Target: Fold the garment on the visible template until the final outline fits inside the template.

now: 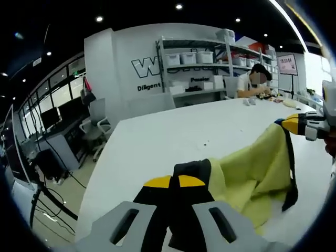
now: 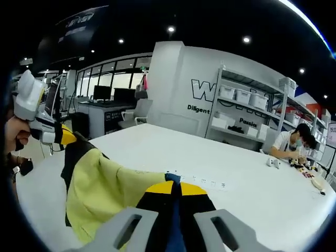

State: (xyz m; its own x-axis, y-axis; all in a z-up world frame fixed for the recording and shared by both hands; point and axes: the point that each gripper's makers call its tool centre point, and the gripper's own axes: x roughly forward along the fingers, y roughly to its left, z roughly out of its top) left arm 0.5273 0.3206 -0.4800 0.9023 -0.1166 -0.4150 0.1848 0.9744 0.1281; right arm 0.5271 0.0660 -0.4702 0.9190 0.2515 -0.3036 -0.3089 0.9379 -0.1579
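A broad white table (image 1: 173,136) runs across the middle of both views, bare and glossy under round ceiling spots; in the left gripper view its far end reaches a grey wall with large white letters, of which "W" and below it "Diligent" can be read, the rest hidden by metal shelving (image 1: 210,63) stacked with white bins; the right gripper view shows the same wall at centre, again "W" and "Diligent" legible, smaller words further right too blurred to read; a seated person (image 1: 252,84) works at the table's far edge, upper right of the left gripper view, and office chairs and dark monitors stand along windows at the left; a row of small marks (image 2: 194,180) lies on the tabletop at centre of the right gripper view. The yellow garment (image 1: 252,173) with dark trim hangs lifted off the table between the two tools, sagging in folds at lower right of the left gripper view and lower left of the right gripper view; the left gripper (image 1: 176,181) has its yellow-tipped jaws pressed together on a dark edge of the fabric; the right gripper (image 2: 176,186) likewise pinches the cloth between closed jaws.
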